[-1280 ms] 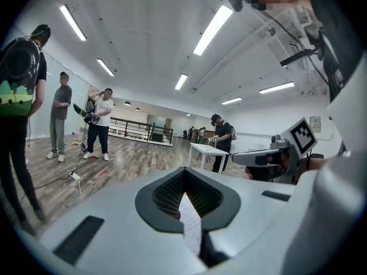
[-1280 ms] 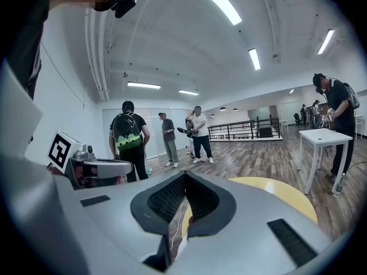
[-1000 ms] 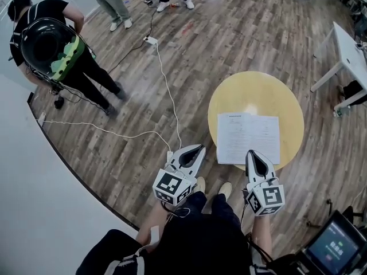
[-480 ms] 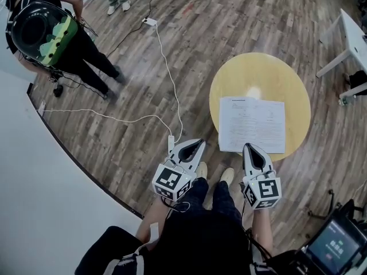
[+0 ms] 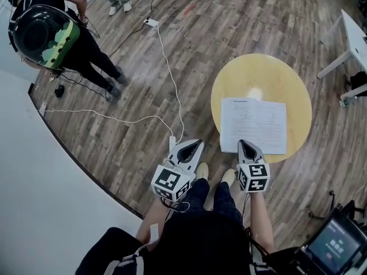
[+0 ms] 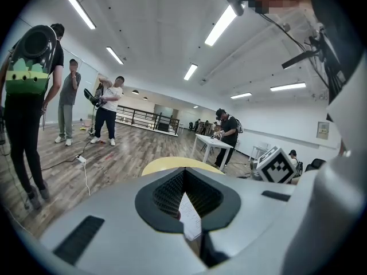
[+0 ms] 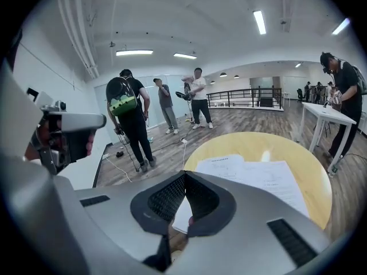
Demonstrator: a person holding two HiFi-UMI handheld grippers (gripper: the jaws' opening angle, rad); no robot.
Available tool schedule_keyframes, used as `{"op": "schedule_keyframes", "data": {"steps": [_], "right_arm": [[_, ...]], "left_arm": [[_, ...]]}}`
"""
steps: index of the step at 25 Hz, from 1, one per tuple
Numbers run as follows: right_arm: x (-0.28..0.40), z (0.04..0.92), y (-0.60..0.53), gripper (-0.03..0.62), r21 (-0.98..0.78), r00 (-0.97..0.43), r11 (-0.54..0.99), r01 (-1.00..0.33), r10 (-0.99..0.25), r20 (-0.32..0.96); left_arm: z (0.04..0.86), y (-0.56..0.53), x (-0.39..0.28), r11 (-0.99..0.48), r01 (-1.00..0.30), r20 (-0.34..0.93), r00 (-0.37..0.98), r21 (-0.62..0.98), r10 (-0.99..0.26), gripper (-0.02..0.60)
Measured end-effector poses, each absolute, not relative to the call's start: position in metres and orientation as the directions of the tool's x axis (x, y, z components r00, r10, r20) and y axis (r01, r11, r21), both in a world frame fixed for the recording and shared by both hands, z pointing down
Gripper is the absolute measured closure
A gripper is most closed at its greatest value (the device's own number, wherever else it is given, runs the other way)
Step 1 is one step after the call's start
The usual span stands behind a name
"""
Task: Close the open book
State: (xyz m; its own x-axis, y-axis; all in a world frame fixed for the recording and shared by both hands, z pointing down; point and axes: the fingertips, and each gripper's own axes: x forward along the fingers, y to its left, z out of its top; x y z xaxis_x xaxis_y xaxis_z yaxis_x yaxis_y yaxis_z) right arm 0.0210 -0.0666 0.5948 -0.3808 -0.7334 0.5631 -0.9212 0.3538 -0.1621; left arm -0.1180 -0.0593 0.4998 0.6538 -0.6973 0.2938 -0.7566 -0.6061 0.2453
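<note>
your right gripper (image 5: 245, 144) has dropped to the near edge of the table (image 5: 261, 65) over the last second; the left gripper (image 5: 198, 145) has hardly shifted. the open book (image 5: 253, 125) lies flat on the table's near half, its spread running left to right, its spine pointing away from you. its near left corner sits just ahead of the right fingers. the left gripper hangs off the table, further left. both pairs of fingers are pressed together, empty. the right looks better placed to lift a page.
</note>
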Motion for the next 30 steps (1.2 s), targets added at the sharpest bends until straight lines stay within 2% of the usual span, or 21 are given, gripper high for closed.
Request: {"op": "schedule_keyframes", "data": {"steps": [14,22,25,30], "right_arm": [[-0.002,0.703,-0.083,0.591,-0.167,-0.315,0.308,-0.937,-0.532,0.786],[-0.014,0.723,-0.080,0.402,-0.161,-0.290,0.297,-0.941,-0.464,0.837],[-0.020,0.726,-0.075,0.376,-0.156,-0.275,0.286,-0.946,-0.446,0.852],[-0.025,0.738,-0.068,0.376,-0.149,-0.254,0.263,-0.953,-0.425,0.869]], "left_arm": [[0.503,-0.063,-0.120,-0.598,-0.758,0.306,0.652,0.261,-0.694,0.583],[0.510,-0.069,-0.126,-0.583,-0.764,0.322,0.645,0.276,-0.693,0.583],[0.513,-0.067,-0.131,-0.579,-0.764,0.328,0.645,0.285,-0.690,0.583],[0.527,-0.063,-0.139,-0.569,-0.765,0.338,0.644,0.301,-0.686,0.583]]}}
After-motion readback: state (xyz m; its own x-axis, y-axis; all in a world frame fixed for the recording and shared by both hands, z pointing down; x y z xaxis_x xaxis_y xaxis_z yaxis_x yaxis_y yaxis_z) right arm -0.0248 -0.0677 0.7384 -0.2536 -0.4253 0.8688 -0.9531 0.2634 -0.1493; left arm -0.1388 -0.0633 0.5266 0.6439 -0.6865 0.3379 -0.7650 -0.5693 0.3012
